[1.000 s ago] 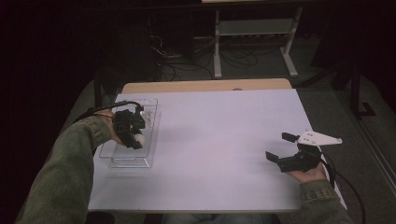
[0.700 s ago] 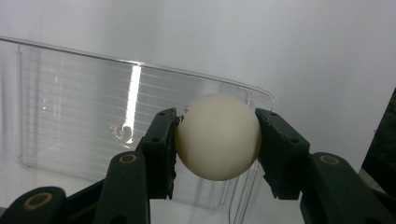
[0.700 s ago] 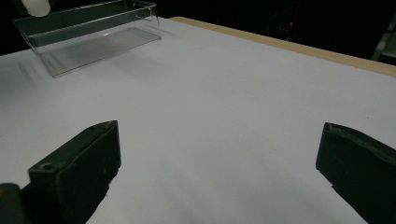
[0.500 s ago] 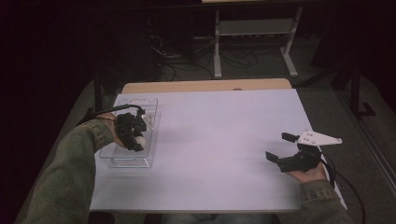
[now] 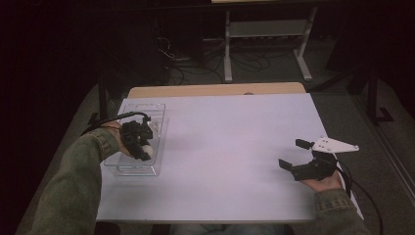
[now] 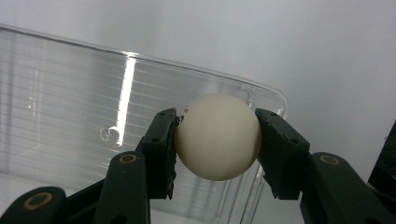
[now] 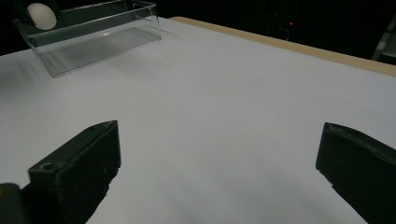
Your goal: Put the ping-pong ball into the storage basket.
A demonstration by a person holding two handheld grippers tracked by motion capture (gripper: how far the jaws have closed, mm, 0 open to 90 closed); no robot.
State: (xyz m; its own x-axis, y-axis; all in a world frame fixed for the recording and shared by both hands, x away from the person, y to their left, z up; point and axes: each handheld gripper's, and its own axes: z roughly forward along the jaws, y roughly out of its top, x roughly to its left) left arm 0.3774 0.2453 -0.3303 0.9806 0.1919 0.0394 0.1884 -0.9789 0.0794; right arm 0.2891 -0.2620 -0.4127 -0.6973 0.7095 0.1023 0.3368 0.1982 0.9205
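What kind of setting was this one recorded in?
Probably a lab or workshop: a white-topped table in a dim room, loose cables on the floor, and a metal-framed bench behind.

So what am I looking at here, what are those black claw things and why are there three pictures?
A person sits at a white table with a hand-held two-jaw gripper in each hand. The high view looks down from above the table. The other two come from small cameras riding on each gripper, looking along its black jaws. On the table stands a clear tray. The left gripper is clamped on a cream ball above that tray. The right gripper rests low at the table's near right with its jaws wide open, holding nothing.
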